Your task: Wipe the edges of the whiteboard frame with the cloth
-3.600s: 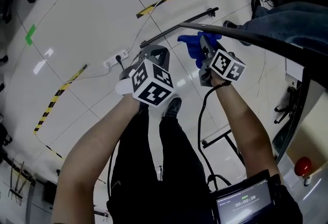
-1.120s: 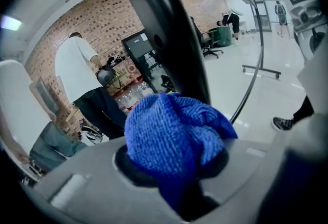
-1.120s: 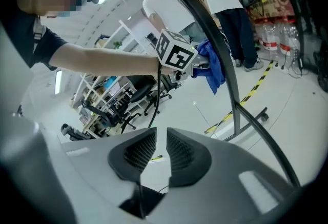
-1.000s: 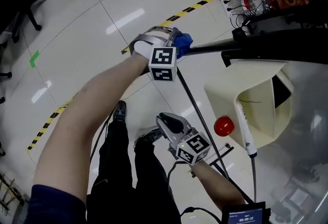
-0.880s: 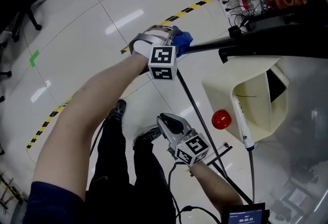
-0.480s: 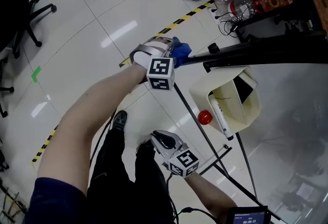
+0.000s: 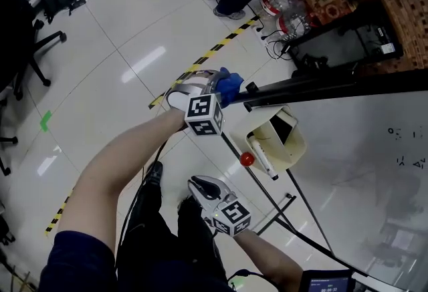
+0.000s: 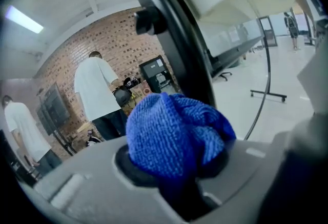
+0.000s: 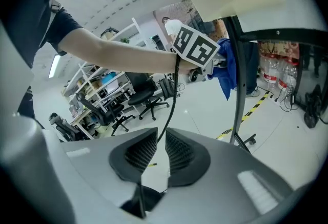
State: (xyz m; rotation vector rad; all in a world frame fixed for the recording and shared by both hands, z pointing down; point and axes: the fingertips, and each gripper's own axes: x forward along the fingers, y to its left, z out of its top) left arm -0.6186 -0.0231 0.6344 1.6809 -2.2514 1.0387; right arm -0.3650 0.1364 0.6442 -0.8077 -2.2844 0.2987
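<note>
Though bunched, a nubbly blue cloth (image 8: 174, 133).

Open floor (image 7: 100, 50) left; whiteboard frame (image 7: 314, 87), cream tray (image 7: 297, 147) (red knob (image 7: 247, 158)) block right.

A lab workspace: whiteboard (image 7: 361, 143), office chairs (image 9: 139, 98), shelving racks (image 9: 97, 78), hazard-taped floor (image 7: 221, 45).

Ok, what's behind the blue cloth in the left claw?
The black whiteboard frame runs up directly behind the blue cloth. Bunched in the left claw, the cloth covers that stretch of frame, so contact there can't be confirmed.
</note>
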